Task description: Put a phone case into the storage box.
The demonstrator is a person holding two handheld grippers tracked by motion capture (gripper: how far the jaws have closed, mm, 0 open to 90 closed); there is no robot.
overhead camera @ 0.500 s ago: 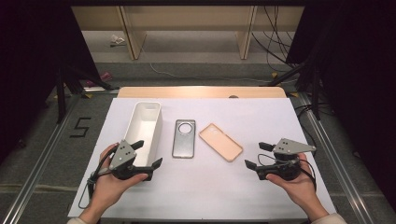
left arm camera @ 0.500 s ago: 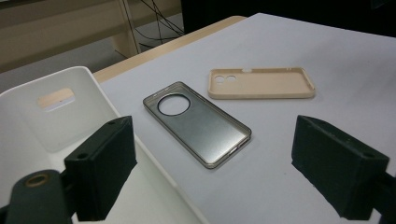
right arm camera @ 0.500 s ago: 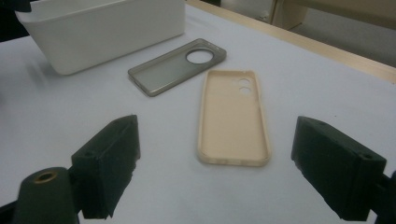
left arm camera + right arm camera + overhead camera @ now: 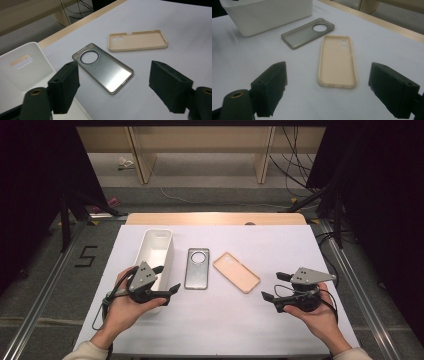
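Overhead camera faces forward; both close tongs cameras share the phone cases (image 4: 196,268).

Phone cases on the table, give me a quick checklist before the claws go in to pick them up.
1. Left claw open, nothing between the jaws: ok.
2. Right claw open, nothing held: ok.
3. Grey case lying flat, apart from the white bin: ok.
4. Beige case lying flat, hollow side up, clear of the grey one: ok.
5. Bin free of other items: cannot tell, part of its floor is hidden.

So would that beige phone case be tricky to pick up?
Probably somewhat. The beige phone case lies flat, hollow side up, so only its low rim offers a hold. It looks thin and light, likely flexing a little when squeezed. Pushed, it would probably slide on the smooth white table.
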